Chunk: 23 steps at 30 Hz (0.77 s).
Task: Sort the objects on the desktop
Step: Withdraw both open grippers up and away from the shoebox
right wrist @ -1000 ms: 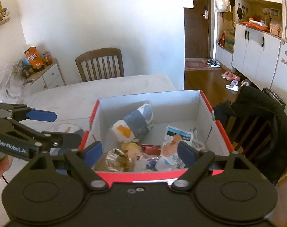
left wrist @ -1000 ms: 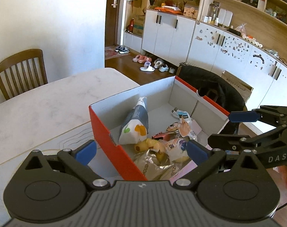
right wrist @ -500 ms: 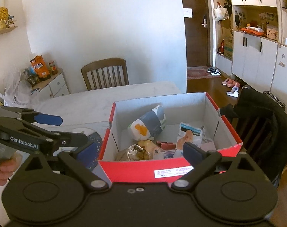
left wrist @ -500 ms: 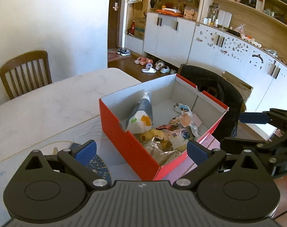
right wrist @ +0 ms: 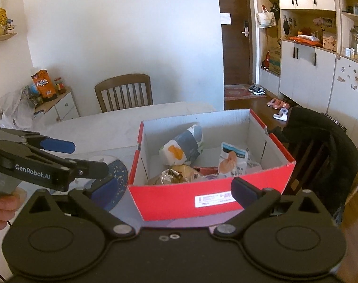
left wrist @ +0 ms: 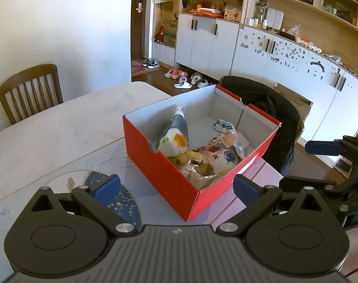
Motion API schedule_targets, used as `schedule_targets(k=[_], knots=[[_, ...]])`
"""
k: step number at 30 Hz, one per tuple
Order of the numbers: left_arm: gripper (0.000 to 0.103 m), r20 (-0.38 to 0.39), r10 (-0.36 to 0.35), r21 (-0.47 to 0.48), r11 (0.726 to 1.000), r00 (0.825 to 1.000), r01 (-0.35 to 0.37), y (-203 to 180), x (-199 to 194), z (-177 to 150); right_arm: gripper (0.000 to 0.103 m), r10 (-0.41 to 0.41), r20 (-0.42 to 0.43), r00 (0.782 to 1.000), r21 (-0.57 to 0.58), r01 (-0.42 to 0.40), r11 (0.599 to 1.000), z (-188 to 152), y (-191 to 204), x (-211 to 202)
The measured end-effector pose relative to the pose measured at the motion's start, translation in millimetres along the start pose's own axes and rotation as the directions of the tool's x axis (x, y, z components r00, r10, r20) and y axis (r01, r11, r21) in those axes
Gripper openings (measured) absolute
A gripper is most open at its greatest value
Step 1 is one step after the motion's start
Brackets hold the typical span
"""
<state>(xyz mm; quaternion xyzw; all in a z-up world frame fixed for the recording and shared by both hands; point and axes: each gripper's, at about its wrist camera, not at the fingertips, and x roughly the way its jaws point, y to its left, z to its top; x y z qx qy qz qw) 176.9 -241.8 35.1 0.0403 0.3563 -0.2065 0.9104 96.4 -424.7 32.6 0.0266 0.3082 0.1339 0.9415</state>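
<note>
A red cardboard box (left wrist: 160, 172) (right wrist: 179, 200) stands on the white table (left wrist: 61, 129), white inside. It holds a grey and white pouch (left wrist: 175, 136) (right wrist: 183, 145), a crumpled foil wrapper (left wrist: 197, 173) (right wrist: 170, 175), a white packet (right wrist: 233, 159) and other snack packs. My left gripper (left wrist: 176, 186) is open and empty, back from the box's near corner. My right gripper (right wrist: 174, 188) is open and empty in front of the box's red side. Each gripper shows in the other's view, the right one (left wrist: 330, 160) and the left one (right wrist: 61, 155).
A dark blue speckled plate (left wrist: 117, 200) (right wrist: 117, 176) lies on the table left of the box. A wooden chair (right wrist: 124, 92) stands at the far side. A chair with a black jacket (right wrist: 320, 141) stands right of the table. A low cabinet with snacks (right wrist: 44, 94) is at the left wall.
Both grippers have drawn back and up from the box, so it looks smaller and farther. Both stay open and empty. The box's contents have not moved.
</note>
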Motion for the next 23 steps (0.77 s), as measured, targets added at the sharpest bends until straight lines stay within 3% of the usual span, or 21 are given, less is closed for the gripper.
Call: schedule_targets(k=[23], knots=[[0.102,-0.030,-0.060,0.052,0.997,0.998,0.061,-0.5,1.9,-11.4,0.103,-0.028,-0.014,0.999,0.034,0.029,0.999,-4.7,7.9,5.7]])
